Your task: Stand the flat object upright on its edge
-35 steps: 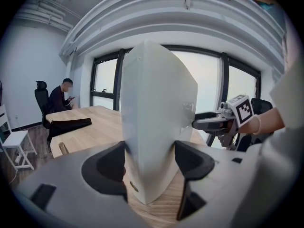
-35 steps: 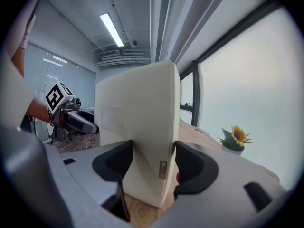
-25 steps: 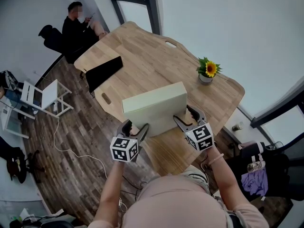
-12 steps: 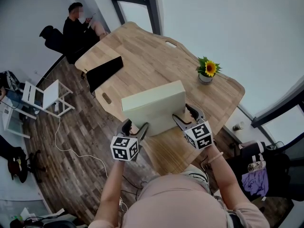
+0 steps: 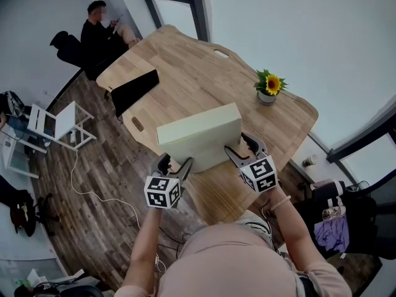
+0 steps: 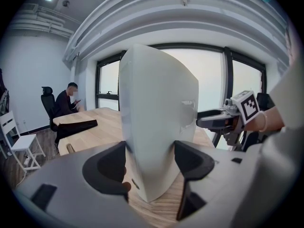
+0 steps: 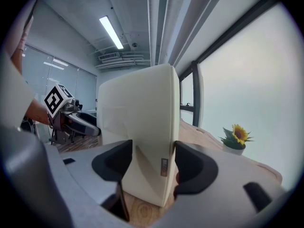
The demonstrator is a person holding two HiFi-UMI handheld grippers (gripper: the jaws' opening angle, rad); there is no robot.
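Observation:
A flat cream box (image 5: 198,138) stands upright on its long edge near the front of the wooden table (image 5: 185,67). My left gripper (image 5: 175,164) is shut on the box's left end, and in the left gripper view both pads press on the box (image 6: 156,127). My right gripper (image 5: 240,146) holds the right end. In the right gripper view the box (image 7: 140,127) fills the gap between the jaws, which have just closed a little further on it. Each gripper shows in the other's view, beyond the box.
A small potted sunflower (image 5: 268,91) stands at the table's right side. A black flat object (image 5: 133,91) lies at the left edge. A person (image 5: 102,33) sits on a chair beyond the far end. A white chair (image 5: 59,125) stands on the floor at left.

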